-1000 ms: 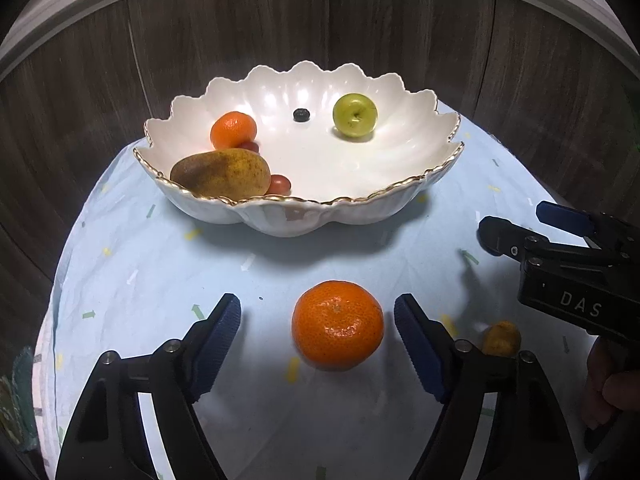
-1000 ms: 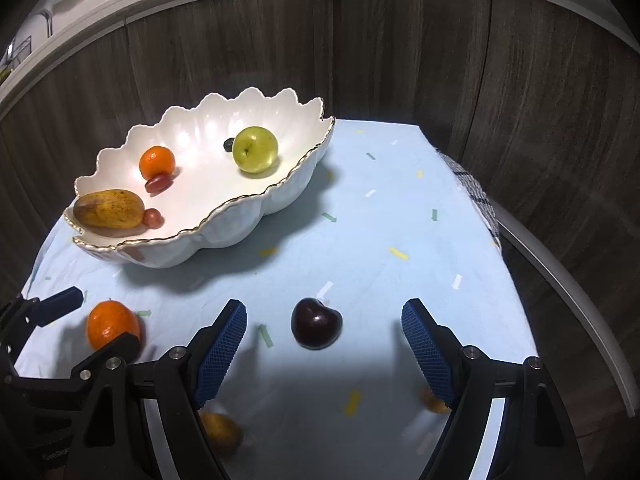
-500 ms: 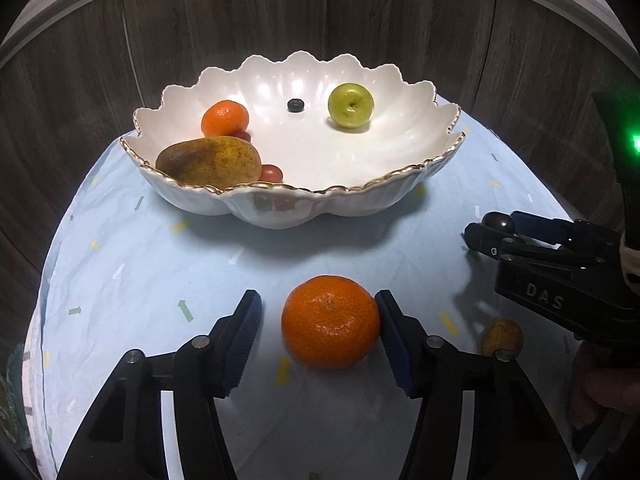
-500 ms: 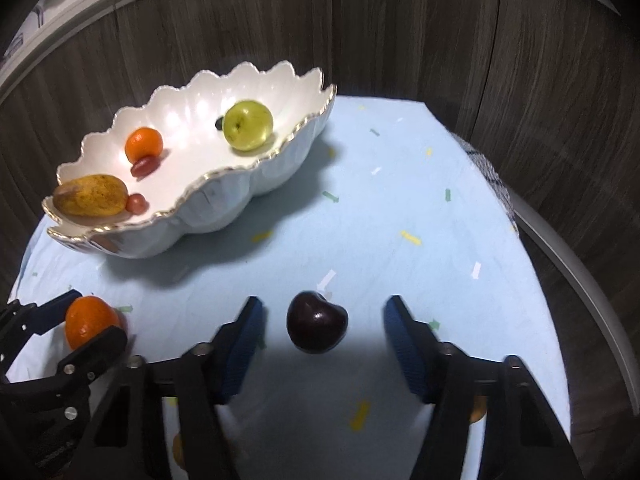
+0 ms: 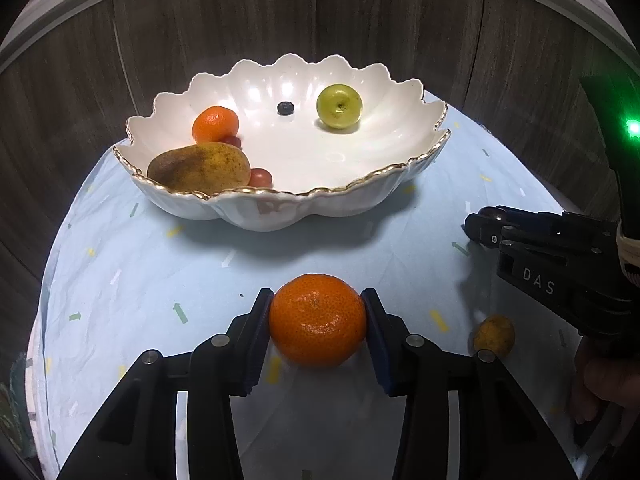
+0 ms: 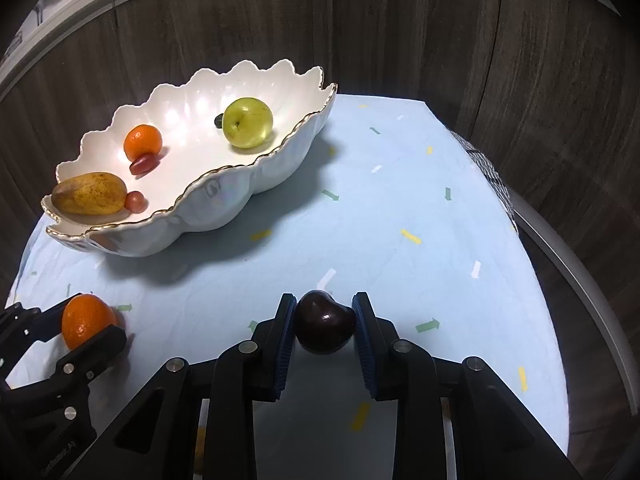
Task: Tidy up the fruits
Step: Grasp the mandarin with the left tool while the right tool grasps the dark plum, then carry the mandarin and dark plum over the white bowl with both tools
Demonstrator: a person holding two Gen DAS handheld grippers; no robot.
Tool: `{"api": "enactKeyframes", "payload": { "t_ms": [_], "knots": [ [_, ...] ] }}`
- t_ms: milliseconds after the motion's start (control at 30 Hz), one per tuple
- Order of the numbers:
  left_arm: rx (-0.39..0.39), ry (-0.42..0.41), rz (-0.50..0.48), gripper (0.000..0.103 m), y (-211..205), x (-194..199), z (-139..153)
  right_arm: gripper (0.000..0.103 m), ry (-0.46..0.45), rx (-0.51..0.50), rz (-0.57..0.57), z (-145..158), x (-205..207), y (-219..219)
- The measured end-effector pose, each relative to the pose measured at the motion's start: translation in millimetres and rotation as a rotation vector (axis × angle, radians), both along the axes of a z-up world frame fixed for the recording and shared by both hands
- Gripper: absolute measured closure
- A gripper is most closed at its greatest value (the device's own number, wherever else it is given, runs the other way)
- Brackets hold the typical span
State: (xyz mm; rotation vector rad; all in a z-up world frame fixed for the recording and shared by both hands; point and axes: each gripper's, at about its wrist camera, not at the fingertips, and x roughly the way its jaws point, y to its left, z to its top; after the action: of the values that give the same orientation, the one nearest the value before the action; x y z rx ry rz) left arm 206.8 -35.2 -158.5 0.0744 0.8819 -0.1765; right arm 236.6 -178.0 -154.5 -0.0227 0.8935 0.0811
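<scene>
My left gripper is shut on a large orange that rests on the light blue tablecloth in front of the bowl. My right gripper is shut on a dark cherry, also low on the cloth. The white scalloped bowl with a gold rim holds a green apple, a small orange, a brown pear, a blueberry and two small red fruits. In the right wrist view the bowl is at the upper left and the large orange is at the far left.
A small yellow-brown fruit lies on the cloth to the right of my left gripper, below the right gripper body. Dark wood panels surround the round table. The table edge curves along the right.
Both grippers closed: the left jaws came in onto the large orange and the right jaws onto the cherry. Both moved slightly forward.
</scene>
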Motion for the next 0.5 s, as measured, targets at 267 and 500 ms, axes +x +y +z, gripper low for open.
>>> {"api": "enactKeyframes", "payload": {
  "t_ms": [267,500],
  "knots": [
    [-0.002,-0.023,0.002,0.060,0.8,-2.7,14.1,0.073,-0.011,0.012,-0.004,10.3,-6.4,0.7],
    [-0.005,-0.055,0.003,0.060,-0.1,-5.7,30.8,0.073,-0.037,0.020,-0.006,25.9,-17.1,1.6]
  ]
}}
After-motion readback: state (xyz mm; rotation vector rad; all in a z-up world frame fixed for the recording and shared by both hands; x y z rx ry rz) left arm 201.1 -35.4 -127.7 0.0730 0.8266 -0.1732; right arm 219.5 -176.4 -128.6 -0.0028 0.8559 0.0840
